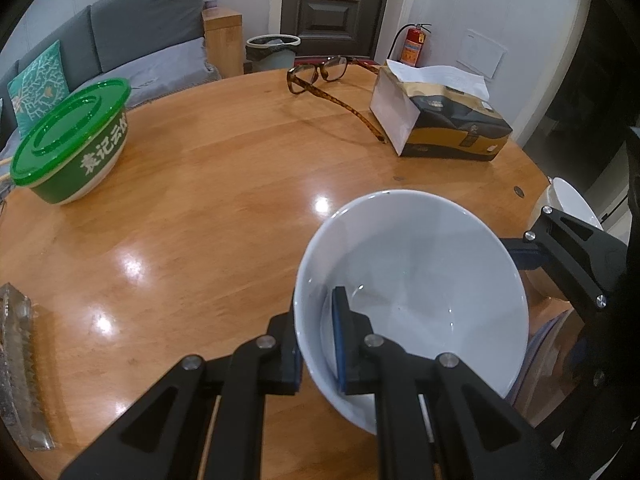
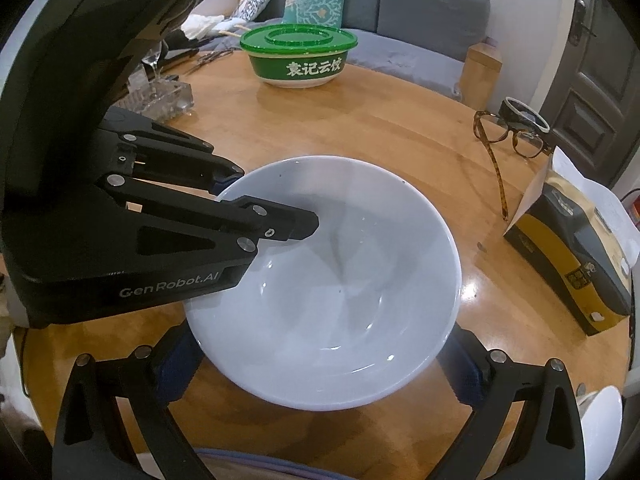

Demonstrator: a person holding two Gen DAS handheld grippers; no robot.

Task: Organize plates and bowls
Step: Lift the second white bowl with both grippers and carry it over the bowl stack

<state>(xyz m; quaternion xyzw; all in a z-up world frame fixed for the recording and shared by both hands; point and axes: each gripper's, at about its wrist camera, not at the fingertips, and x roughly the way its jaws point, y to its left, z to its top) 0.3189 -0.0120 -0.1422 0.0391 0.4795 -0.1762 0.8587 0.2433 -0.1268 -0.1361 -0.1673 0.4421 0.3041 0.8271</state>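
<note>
On the side of your left gripper [image 2: 276,200] you can read "GenRobot.AI"; its jaws are clamped on the rim of the one white bowl [image 2: 332,280], held above the round table [image 2: 400,136]. Your right gripper [image 2: 320,364] stands apart, straddling that bowl. One green tub [image 2: 298,56] bears white Chinese characters.

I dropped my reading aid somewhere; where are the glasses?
The glasses lie at the table's far edge, just left of the tissue box, in the left view.
</note>
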